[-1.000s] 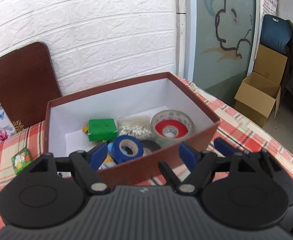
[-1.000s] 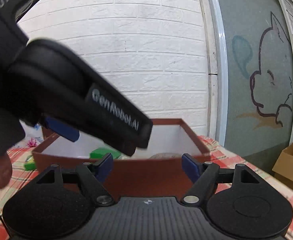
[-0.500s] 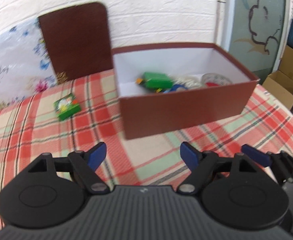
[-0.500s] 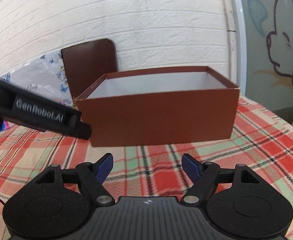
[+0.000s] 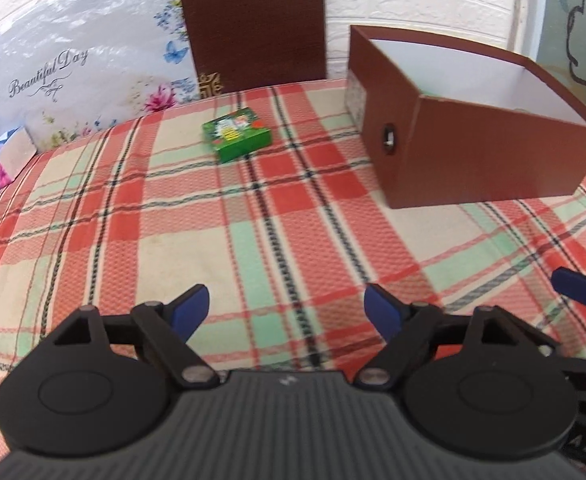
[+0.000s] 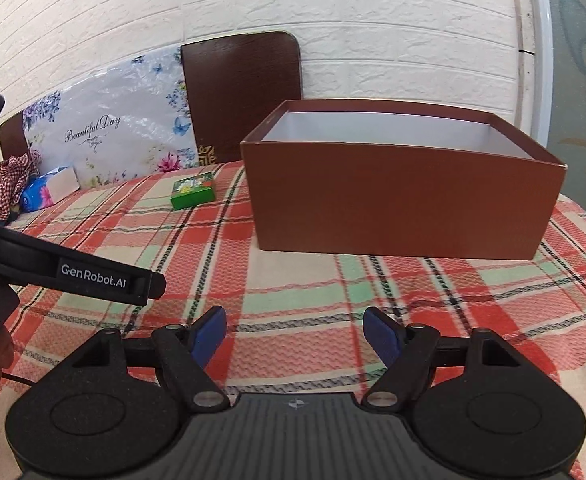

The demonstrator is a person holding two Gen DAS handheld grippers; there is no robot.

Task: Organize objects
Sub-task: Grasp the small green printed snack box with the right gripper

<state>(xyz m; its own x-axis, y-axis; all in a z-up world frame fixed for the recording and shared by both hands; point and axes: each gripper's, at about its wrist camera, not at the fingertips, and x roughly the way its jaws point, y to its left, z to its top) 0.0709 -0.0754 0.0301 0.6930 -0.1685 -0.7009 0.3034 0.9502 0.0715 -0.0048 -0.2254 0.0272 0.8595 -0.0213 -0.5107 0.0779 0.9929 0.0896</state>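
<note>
Green carton (image 5: pixel 237 134) lies alone on the plaid tablecloth (image 5: pixel 253 240) near its far edge, just left of the brown box (image 5: pixel 473 160), long side slantwise, ahead-left of the nearer, empty left gripper (image 5: pixel 289 312), whose jaws have just been opening.

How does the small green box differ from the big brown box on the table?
The green box is small, flat and closed, with a printed picture on top; the brown box is much larger, tall, open at the top, plain brown outside and white inside. The green box lies to the left of the brown one, apart from it. Both rest on the plaid tablecloth.
</note>
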